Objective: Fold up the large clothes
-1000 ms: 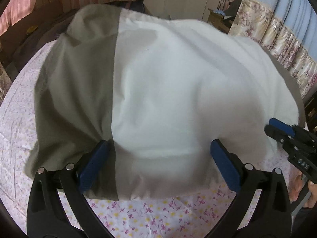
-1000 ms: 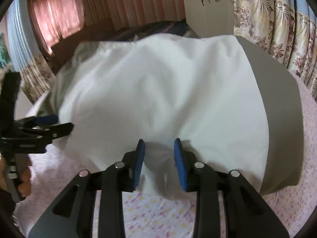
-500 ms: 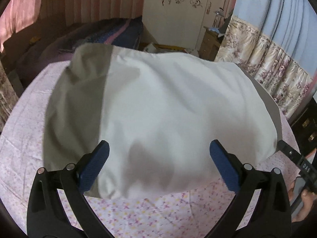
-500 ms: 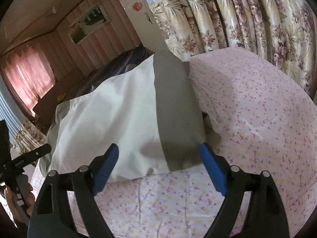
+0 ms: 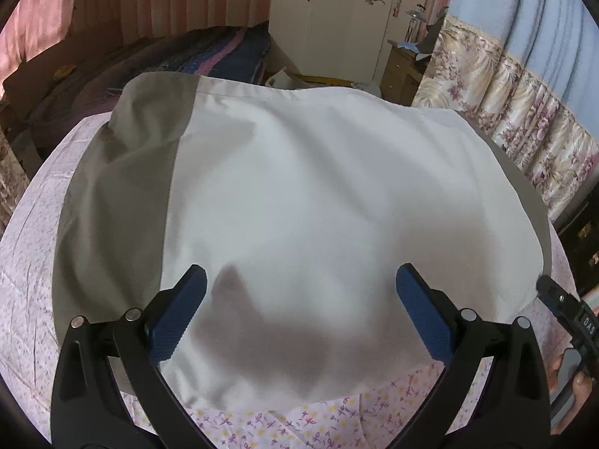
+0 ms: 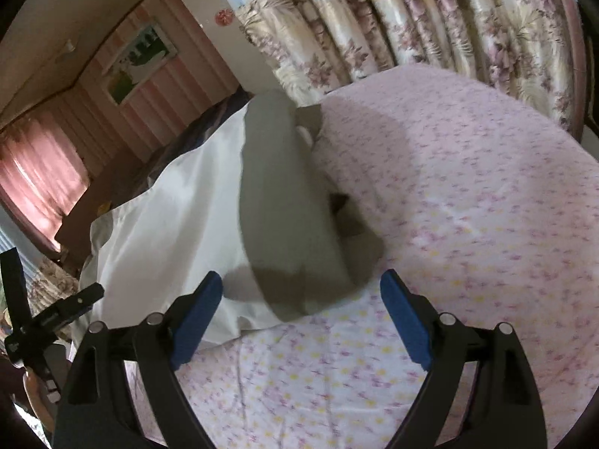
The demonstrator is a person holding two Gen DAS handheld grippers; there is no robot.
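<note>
A large garment (image 5: 318, 194), white with olive-grey side bands, lies spread on the floral bedsheet (image 5: 30, 262). My left gripper (image 5: 301, 280) hovers open over its near white edge, blue pads wide apart and holding nothing. In the right wrist view the garment's grey band (image 6: 284, 205) and white part (image 6: 168, 217) run away to the upper left. My right gripper (image 6: 302, 280) stands open above the grey near corner, nothing pressed between its pads. Each gripper shows in the other's view: the right gripper (image 5: 561, 299) at the right edge, the left gripper (image 6: 56, 314) at the left.
Flowered curtains (image 6: 411, 18) hang along the bed's far side. A white wardrobe (image 5: 337, 18) and a small wooden nightstand (image 5: 404, 67) stand beyond the bed. Dark striped bedding (image 5: 187, 60) lies behind the garment. The pink sheet (image 6: 468, 187) stretches right of the garment.
The right gripper's jaws widened from narrow around the white hem to wide apart, and it swung right and rolled. The garment settled flat. The left gripper drew back and up slightly.
</note>
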